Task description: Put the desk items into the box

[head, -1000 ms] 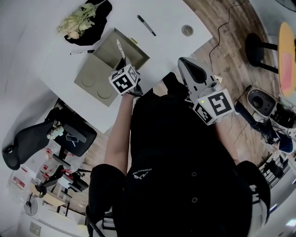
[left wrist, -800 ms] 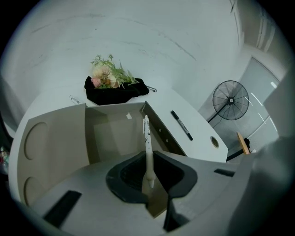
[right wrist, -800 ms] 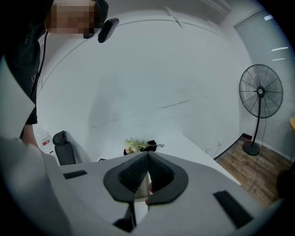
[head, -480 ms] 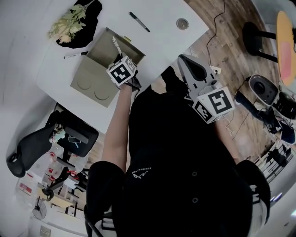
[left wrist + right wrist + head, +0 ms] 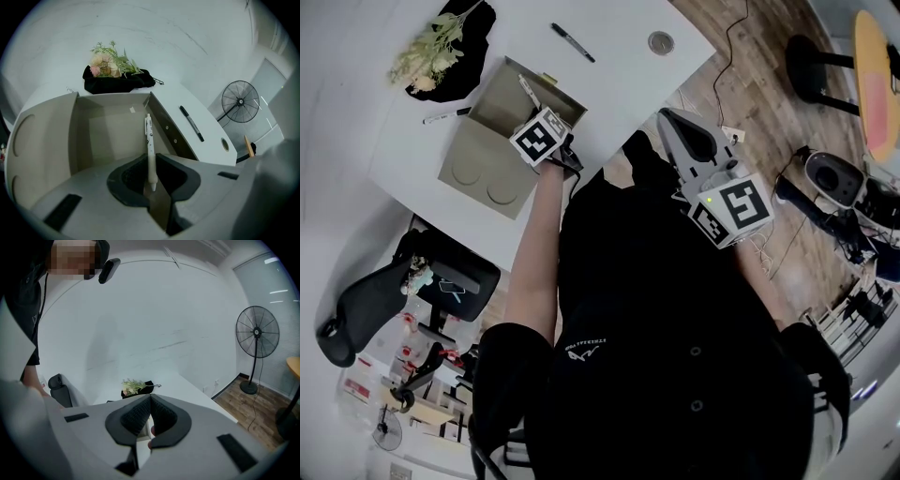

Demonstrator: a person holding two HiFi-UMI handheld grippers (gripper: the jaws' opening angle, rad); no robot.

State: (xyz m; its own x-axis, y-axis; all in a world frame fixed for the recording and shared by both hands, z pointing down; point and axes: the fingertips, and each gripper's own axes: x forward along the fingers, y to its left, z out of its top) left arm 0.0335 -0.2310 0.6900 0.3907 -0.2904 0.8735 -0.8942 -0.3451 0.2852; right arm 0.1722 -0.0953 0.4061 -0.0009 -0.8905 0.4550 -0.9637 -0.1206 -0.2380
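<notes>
An open beige box lies on the white desk. My left gripper hangs over the box's near edge, shut on a white pen that sticks out forward above the box. In the left gripper view the white pen stands between the pads of the left gripper, pointing into the box's hollow inside. My right gripper is held off the desk near the person's chest. Seen from its own camera, the right gripper is shut with nothing in it.
A black marker and a small round disc lie on the desk beyond the box. Another marker rests left of the box. Flowers on a black cloth sit at the far corner. A floor fan stands at the right.
My left gripper has carried the white pen a little farther over the box. The right gripper has hardly moved.
</notes>
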